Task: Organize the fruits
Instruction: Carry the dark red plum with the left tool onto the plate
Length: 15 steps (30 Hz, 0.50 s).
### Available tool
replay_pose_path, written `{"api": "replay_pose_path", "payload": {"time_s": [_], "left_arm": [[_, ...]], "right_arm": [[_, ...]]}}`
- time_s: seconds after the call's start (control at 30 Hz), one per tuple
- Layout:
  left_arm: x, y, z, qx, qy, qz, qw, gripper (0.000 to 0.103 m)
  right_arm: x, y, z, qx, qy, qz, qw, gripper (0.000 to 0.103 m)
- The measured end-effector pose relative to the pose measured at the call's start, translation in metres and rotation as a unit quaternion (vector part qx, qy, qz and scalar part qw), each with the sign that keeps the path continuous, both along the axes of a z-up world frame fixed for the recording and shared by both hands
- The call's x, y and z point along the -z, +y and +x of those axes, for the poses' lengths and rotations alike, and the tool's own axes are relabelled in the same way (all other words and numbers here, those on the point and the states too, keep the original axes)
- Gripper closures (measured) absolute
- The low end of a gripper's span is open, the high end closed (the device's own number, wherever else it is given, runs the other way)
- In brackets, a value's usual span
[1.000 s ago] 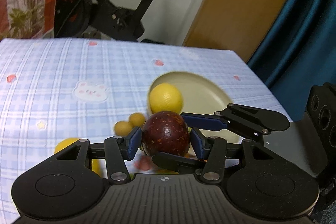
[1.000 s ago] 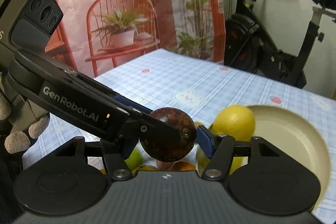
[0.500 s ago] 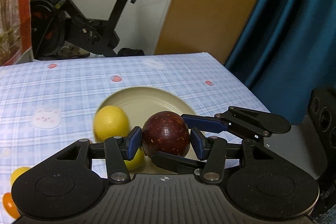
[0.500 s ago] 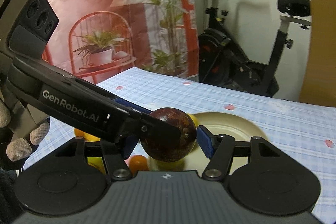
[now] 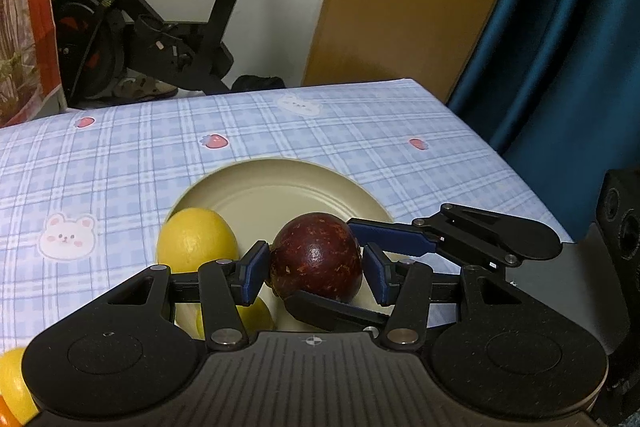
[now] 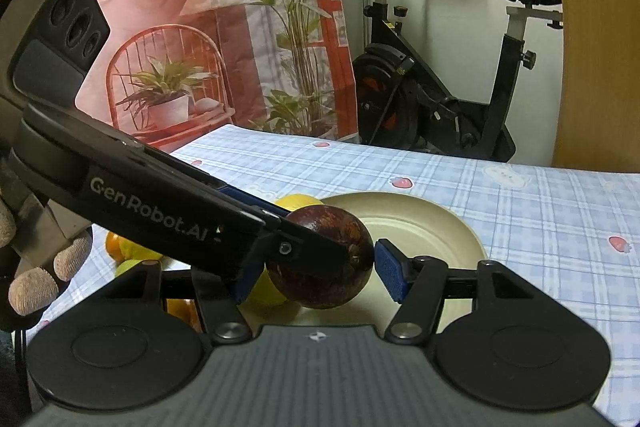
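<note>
1. Left tool (image 5: 316, 267) and right tool (image 6: 316, 263) both clamped on the same dark fruit (image 5: 316, 257), held just above the near edge of the plate (image 5: 280, 195).
2. Right tool's left pad is hidden behind the left tool's finger.
3. Lemon (image 5: 196, 239) just left of the fruit, partly cut off by the left tool.
4. More fruit lower left on the surface (image 5: 120, 155), mostly hidden.

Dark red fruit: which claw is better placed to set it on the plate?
Left, narrowly. Both claws grip the dark red fruit over the plate, but the left claw's pads clamp its widest part squarely; the right claw's fingers cross it diagonally.
</note>
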<state>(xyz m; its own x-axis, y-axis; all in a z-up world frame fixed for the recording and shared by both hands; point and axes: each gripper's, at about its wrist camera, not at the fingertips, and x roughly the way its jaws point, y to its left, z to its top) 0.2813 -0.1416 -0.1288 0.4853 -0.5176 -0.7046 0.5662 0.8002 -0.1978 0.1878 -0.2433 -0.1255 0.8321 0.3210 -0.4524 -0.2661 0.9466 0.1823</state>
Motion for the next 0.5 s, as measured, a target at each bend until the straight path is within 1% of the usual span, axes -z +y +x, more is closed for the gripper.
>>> {"api": "replay_pose_path", "payload": {"time_s": [0.23,0.4,0.5], "left_arm": [[0.002,-0.010,0.014,-0.011,-0.010,0.028,0.9995,0.049],[0.005,-0.013,0.020,-0.019,-0.015,0.039,0.9989,0.049],[0.005,-0.017,0.021,-0.019,-0.020,0.048,0.9985,0.049]], "right_arm": [[0.011,-0.008,0.023,-0.005,-0.001,0.003,1.000,0.040],[0.018,-0.010,0.037,-0.004,-0.002,0.004,1.000,0.040],[0.021,-0.013,0.042,0.002,0.003,0.013,1.000,0.040]]}}
